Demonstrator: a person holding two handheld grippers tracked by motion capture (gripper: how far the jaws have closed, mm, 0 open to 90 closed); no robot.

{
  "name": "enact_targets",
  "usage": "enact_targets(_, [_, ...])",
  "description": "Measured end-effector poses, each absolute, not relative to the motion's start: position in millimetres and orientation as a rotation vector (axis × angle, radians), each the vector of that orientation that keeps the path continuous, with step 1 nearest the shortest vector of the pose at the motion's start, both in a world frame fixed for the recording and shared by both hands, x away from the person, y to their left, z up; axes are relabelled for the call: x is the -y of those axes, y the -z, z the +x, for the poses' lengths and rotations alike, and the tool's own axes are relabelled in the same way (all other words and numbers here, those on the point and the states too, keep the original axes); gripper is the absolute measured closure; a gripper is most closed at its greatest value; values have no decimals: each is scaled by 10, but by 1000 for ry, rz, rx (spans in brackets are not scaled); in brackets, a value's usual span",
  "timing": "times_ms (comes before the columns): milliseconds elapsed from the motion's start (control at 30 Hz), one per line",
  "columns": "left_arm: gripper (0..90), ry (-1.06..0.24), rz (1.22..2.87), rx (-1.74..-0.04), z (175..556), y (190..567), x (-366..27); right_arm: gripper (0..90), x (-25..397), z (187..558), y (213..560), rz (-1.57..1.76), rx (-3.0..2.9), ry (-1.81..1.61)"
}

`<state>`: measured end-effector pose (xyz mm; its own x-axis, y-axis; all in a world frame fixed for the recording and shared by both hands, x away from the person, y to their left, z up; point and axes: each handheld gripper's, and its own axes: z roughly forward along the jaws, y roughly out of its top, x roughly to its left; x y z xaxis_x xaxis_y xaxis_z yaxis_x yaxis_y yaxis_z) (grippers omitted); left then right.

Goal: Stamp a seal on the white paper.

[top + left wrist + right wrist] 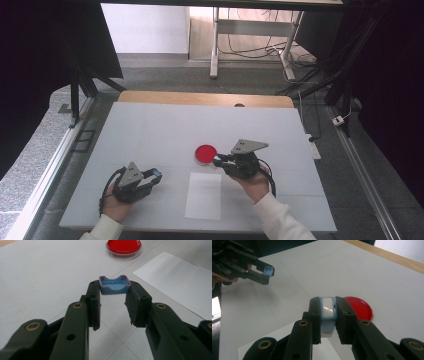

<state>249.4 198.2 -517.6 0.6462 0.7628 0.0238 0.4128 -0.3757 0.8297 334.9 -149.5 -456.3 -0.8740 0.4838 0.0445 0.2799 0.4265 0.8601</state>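
Right, nearest first:
Left gripper [156,175]: your jaws pinch a small blue cap [114,285] by its two short sides at the tips, open hollow facing up, held clear above the table [150,130].
Right gripper [327,315]: your jaws clamp a pale blue bottle-like piece [328,312] by its flat sides, white end toward the camera, just beside the dish.
Paper sheet [203,195]: lies flat between your hands, near the table's front edge.
Red dish [205,153]: sits past the sheet, mid-table, untouched.
Handling: both blue parts look light, stiff plastic, probably slick; the cap's thin walls could pop out under a skewed squeeze.
Hold: keep the cap gripped across its short walls and the body low on its flat faces.
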Motion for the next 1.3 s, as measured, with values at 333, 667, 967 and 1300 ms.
enact_targets(333, [651,-519,2012,-917,2497,5176,-1985,753,1543,3273,4572,665,-2483,-1429])
enact_targets(667, [650,-518,2009,-921,2499,5177,-1992,753,1527,3143,4603,640,-2513,-1444])
enact_targets(967, [650,-513,2011,-917,2500,5181,-1987,753,1471,3078,4640,609,-2540,-1445])
enact_targets(1300, [650,-511,2011,-918,2500,5186,-1983,753,1384,3045,4722,579,-2588,-1398])
